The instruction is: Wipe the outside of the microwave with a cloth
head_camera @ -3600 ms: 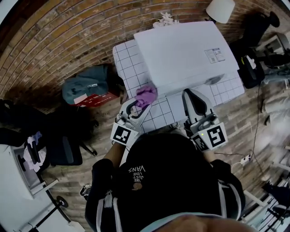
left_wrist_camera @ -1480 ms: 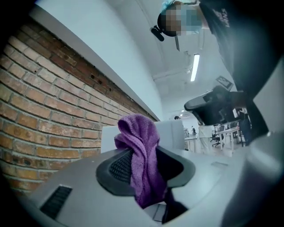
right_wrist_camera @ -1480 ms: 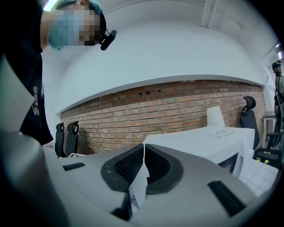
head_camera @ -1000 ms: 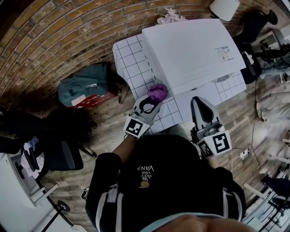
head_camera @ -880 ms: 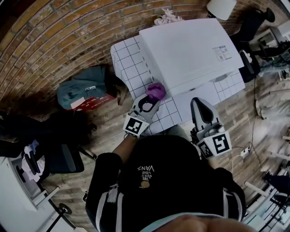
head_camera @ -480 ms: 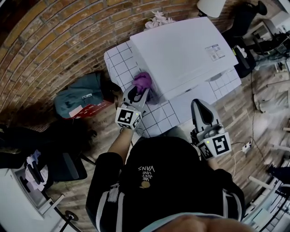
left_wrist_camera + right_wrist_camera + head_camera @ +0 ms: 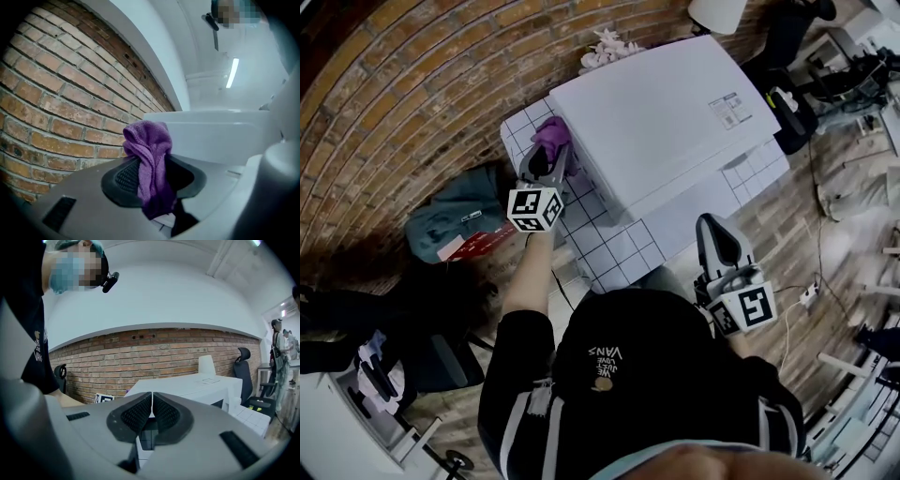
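While the left gripper point(image 7: 152, 174) reaches out along the microwave's point(image 7: 666, 108) left side, its jaws are closed on a purple cloth point(image 7: 150, 152), a fold of which is pinched between the dark ribbed pads and bunches up above them in a soft lump. In the head view the cloth sits by the left wall of the white microwave, towards the rear corner, and seems to lie against it (the left gripper view shows the white side just behind the bunch, but not the contact itself). The person's bare left forearm point(image 7: 528, 272) is stretched forward over the white tiled table point(image 7: 605, 246), and the gripper's marker cube faces up. The microwave stands on that table with its broad white top towards the camera and a small printed label point(image 7: 729, 105) near the top's right edge. A brick wall point(image 7: 51, 93) rises just beyond the left gripper and fills the left of its view. The right gripper point(image 7: 151, 409) is held low by the table's front edge, to the right of the person's dark cap point(image 7: 647, 375), apart from the microwave and pointing towards its front; its two jaws meet with only a thin seam between the pads, and nothing is held in them. A teal bag point(image 7: 455, 208) lies on the floor to the left of the table, and a white lampshade point(image 7: 718, 11) stands behind the microwave.
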